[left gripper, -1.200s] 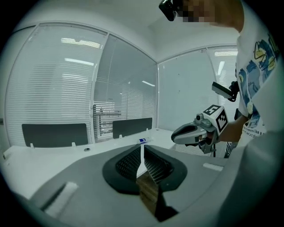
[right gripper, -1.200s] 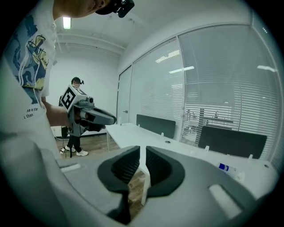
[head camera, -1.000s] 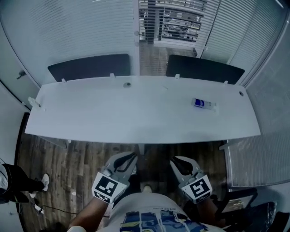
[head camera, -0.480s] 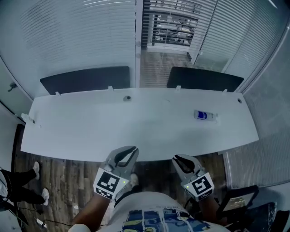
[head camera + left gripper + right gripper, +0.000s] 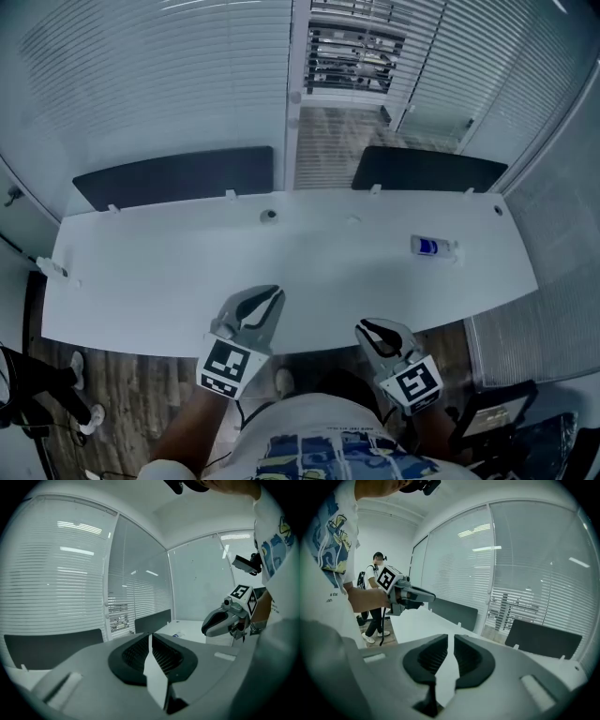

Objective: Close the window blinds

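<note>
Beyond the far edge of the long white desk (image 5: 169,272), the head view shows white slatted window blinds (image 5: 159,84); only their middle strip is see-through. Dark flat panels (image 5: 173,175) stand along that edge, in front of the blinds. A small clear bottle with a blue label (image 5: 431,247) lies on the desk's right part. Left gripper (image 5: 272,298) and right gripper (image 5: 364,328) are at the near edge, well apart from the blinds. Left gripper view: jaws nearly together, empty. Right gripper view alone shows a standing person (image 5: 375,597) off the desk's left end; jaws nearly together, empty.
</note>
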`<action>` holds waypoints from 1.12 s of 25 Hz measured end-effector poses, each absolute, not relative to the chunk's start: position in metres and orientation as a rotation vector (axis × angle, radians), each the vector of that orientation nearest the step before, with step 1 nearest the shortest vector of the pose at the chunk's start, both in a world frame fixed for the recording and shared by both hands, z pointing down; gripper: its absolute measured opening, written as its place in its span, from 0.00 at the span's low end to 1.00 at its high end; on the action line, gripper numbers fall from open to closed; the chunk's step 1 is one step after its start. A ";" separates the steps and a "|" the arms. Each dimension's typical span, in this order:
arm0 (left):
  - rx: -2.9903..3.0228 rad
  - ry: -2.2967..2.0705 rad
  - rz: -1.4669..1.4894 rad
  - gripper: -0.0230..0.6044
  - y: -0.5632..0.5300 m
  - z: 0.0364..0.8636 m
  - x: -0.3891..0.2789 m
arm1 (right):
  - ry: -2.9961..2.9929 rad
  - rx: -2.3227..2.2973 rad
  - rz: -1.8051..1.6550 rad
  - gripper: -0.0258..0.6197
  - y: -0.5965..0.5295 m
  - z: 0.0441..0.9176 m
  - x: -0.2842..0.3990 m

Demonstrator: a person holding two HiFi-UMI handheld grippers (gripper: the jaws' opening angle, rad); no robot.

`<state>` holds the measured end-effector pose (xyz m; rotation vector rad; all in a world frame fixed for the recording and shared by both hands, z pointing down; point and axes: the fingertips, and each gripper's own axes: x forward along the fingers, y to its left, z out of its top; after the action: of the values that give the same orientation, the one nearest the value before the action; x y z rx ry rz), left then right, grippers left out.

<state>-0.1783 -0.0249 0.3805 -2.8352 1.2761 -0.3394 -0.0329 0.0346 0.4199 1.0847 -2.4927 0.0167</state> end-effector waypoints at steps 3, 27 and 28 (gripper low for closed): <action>-2.804 1.278 -0.345 0.08 -0.045 0.375 -0.181 | -2.482 1.089 0.010 0.09 0.024 0.423 -0.033; -2.682 1.393 -0.581 0.11 -0.257 0.399 -0.125 | -2.497 1.149 0.114 0.09 -0.087 0.421 0.047; -2.677 1.403 -0.590 0.12 -0.267 0.400 -0.125 | -2.499 1.155 0.128 0.09 -0.090 0.420 0.050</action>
<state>-0.1246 -0.2667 0.4003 -2.6769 1.4031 -0.5904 0.0500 -0.0901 0.4199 1.1546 -2.4986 0.1277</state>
